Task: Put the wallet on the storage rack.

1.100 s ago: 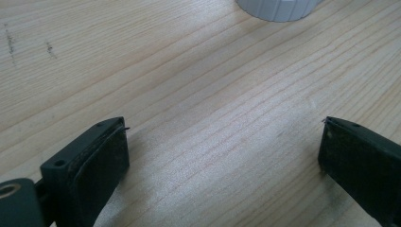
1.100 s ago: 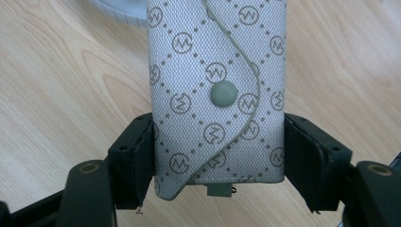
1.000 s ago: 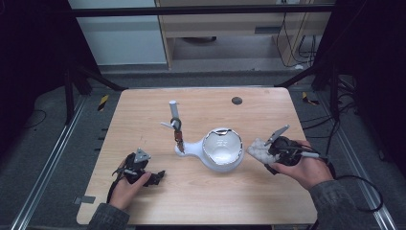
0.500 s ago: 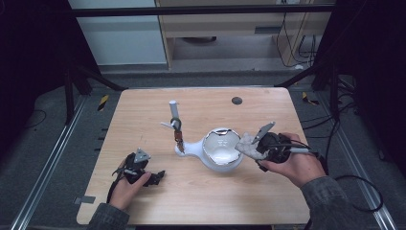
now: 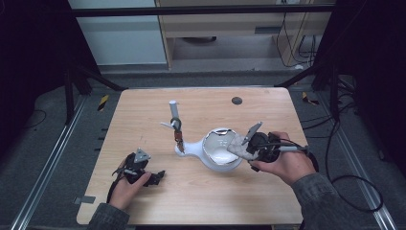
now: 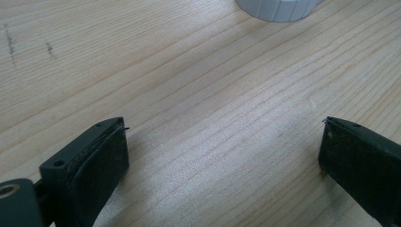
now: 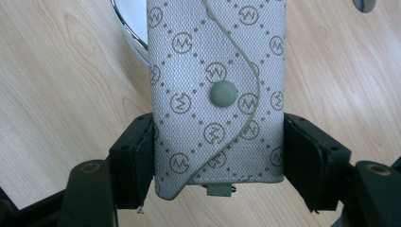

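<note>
Pouch first: you have the small grey patterned pouch clamped between the jaws of your right gripper, the pads pressing on both of its long sides, snap flap facing the camera. It hangs lifted off the table, its far end reaching over the rim of the white bowl. So the pick-up looks done; what seems left is to carry it fully over the bowl and let go, since it is not yet inside. Your left gripper rests near you on the wood, its jaws spread wide with nothing between them and bare grain showing in the gap. Farther off, a white upright post stands behind the bowl's long handle, and a dark round spot sits near the far edge.
</note>
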Tool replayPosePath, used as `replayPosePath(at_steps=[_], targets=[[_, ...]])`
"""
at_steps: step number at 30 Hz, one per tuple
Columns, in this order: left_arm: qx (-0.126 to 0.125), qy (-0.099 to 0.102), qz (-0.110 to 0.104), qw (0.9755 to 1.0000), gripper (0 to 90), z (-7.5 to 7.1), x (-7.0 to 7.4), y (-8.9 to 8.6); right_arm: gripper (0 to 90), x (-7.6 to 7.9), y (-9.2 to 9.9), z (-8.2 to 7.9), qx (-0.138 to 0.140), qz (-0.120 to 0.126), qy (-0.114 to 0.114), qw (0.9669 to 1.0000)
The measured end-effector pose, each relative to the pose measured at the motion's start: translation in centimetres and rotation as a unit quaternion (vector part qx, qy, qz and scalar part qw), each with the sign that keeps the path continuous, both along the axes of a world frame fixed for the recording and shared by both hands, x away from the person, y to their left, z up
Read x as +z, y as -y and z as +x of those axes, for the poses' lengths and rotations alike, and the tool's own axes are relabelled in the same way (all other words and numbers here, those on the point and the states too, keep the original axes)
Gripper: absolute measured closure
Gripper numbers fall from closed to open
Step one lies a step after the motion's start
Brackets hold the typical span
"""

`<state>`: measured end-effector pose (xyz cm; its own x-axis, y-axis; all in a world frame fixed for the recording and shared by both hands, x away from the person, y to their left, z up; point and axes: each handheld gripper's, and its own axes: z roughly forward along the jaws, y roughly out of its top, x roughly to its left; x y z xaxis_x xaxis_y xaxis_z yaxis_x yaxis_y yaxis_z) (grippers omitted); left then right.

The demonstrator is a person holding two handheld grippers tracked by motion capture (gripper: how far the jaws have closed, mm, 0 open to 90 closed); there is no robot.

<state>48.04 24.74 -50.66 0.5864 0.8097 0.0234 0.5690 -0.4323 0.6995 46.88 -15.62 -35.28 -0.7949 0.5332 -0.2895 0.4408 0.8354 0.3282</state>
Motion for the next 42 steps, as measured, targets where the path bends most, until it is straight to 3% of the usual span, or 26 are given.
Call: replayPosePath(at_steps=[21,30,42], targets=[[0.005,0.003,-0.004,1.0000,1.0,0.1,-0.1,-0.1,31.8,-0.4,-1.5,0.6,0.018,-0.009,-0.005,0.9998],[0.006,0.004,-0.005,1.0000,0.8,0.1,-0.1,-0.1,31.7,-0.1,-3.0,0.9,0.034,-0.027,-0.006,0.9990],[0.005,0.004,-0.005,1.0000,0.8,0.1,-0.1,0.0,31.7,-1.8,-5.0,1.8,0.046,-0.046,-0.029,0.9975]])
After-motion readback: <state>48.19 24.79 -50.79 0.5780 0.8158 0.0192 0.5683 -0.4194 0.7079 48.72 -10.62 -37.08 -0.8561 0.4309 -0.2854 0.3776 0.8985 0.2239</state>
